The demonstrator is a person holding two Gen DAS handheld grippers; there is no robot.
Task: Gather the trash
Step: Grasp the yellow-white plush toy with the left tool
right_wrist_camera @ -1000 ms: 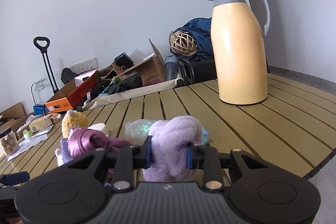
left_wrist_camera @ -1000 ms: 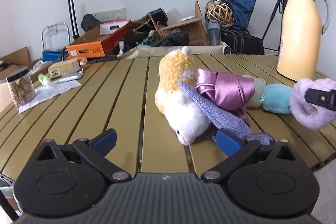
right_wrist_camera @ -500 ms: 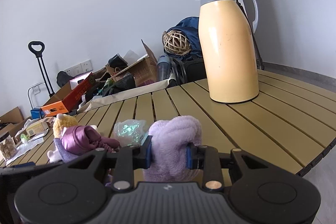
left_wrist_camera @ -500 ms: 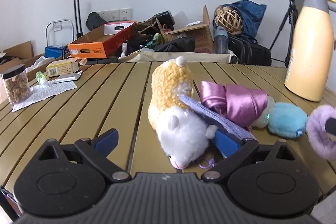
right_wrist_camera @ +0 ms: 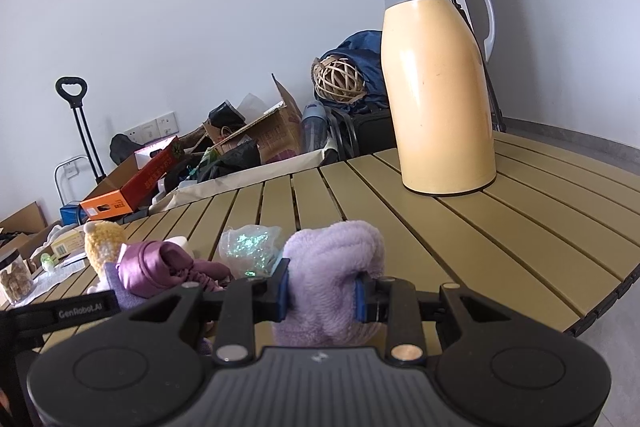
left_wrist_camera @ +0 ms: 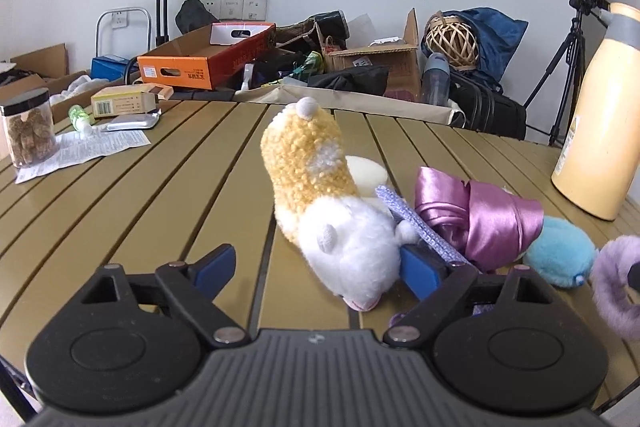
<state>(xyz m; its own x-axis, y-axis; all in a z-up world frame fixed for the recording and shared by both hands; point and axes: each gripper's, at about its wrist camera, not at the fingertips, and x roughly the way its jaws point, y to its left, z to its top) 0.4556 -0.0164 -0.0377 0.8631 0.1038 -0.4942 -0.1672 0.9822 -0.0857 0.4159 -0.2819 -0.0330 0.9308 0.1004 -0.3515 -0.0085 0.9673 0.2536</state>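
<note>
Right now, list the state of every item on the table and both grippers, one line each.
left gripper: jaws open, just been closing, plush hamster's head between them, not clamped
right gripper: shut on lilac fluffy piece
plush hamster: lying on its side
yellow thermos jug: upright, lid closed
jar: upright, lid on

A slatted olive-green table (left_wrist_camera: 168,187) carries the non-task items. A tall cream thermos jug (right_wrist_camera: 438,83) with a grey collar stands upright near the table's far right edge. At the far left corner, 1 clear jar (left_wrist_camera: 28,127) with a black lid stands on a printed paper sheet (left_wrist_camera: 92,149). Beside it lie 1 small yellow carton (left_wrist_camera: 124,101) and 1 silver foil pouch (left_wrist_camera: 132,123). Beyond the table's far edge: an orange cardboard box (left_wrist_camera: 208,61), a woven rattan ball (left_wrist_camera: 452,41), a tripod (left_wrist_camera: 568,67).
</note>
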